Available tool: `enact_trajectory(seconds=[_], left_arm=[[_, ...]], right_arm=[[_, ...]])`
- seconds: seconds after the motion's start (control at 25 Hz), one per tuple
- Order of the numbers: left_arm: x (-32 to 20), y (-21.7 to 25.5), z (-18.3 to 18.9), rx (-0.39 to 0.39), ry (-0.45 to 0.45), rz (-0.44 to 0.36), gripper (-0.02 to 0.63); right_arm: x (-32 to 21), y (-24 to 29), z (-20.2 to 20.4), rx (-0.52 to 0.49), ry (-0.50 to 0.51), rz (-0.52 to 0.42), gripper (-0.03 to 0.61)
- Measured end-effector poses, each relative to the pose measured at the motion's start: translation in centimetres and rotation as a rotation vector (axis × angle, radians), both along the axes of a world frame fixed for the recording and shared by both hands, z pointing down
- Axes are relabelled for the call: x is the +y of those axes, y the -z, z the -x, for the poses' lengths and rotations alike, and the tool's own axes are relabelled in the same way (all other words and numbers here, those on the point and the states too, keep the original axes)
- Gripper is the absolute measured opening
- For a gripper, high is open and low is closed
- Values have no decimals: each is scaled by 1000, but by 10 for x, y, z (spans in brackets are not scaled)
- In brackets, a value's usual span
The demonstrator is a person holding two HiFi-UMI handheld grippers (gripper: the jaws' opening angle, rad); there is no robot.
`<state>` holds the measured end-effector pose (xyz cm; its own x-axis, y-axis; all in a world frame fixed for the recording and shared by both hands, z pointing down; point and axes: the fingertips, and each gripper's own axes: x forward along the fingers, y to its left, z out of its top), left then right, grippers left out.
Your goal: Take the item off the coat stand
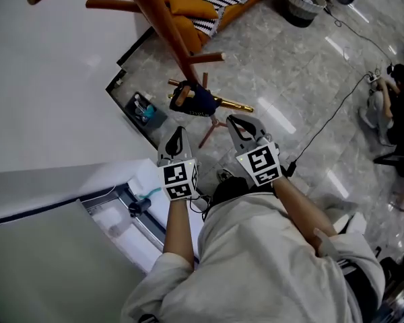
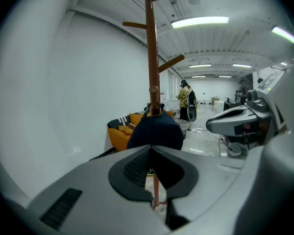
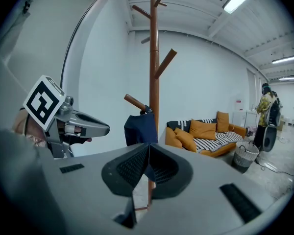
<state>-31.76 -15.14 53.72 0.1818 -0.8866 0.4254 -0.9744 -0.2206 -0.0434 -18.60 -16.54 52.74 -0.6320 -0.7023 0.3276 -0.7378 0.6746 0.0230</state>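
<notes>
Both arms are held forward, side by side, toward the coat stand (image 1: 163, 25). The left gripper (image 1: 176, 138) and right gripper (image 1: 239, 125) are closed, with nothing gripped. A dark blue item (image 1: 200, 99) is hung on a low peg (image 3: 134, 102). By the sofa (image 1: 188, 9), a basket (image 1: 301, 2) is seen, its contents unclear.

L gripper (image 1: 177, 138) & R gripper (image 1: 237, 123) sat side by side ahead of the torso, R slightly further fwd. Both pointed fwd & a bit down, jaws shut w/ nothing between. L forearm (image 1: 178, 229) & R forearm (image 1: 301, 206) were bare & extended.
</notes>
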Motion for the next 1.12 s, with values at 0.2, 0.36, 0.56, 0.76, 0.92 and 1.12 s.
enact_trajectory(seconds=[0.2, 0.36, 0.56, 0.76, 0.92, 1.12], left_arm=[[-13, -18, 15, -40, -14, 30, 11], [-23, -36, 27, -85, -16, 69, 12], [-38, -62, 43, -138, -49, 141, 148], [-61, -70, 48, -159, -79, 153, 167], [-72, -80, 43, -157, -120, 167, 167], [-86, -77, 49, -140, -87, 135, 167]], right_arm=[[-4, -10, 14, 20, -4, 10, 6], [-11, -16, 22, 41, -7, 13, 8], [-22, -35, 34, 64, -21, 46, 169], [-34, -47, 45, 66, -23, 82, 169], [-41, -60, 50, 83, -21, 112, 169], [-54, -66, 55, 126, 6, 119, 169]])
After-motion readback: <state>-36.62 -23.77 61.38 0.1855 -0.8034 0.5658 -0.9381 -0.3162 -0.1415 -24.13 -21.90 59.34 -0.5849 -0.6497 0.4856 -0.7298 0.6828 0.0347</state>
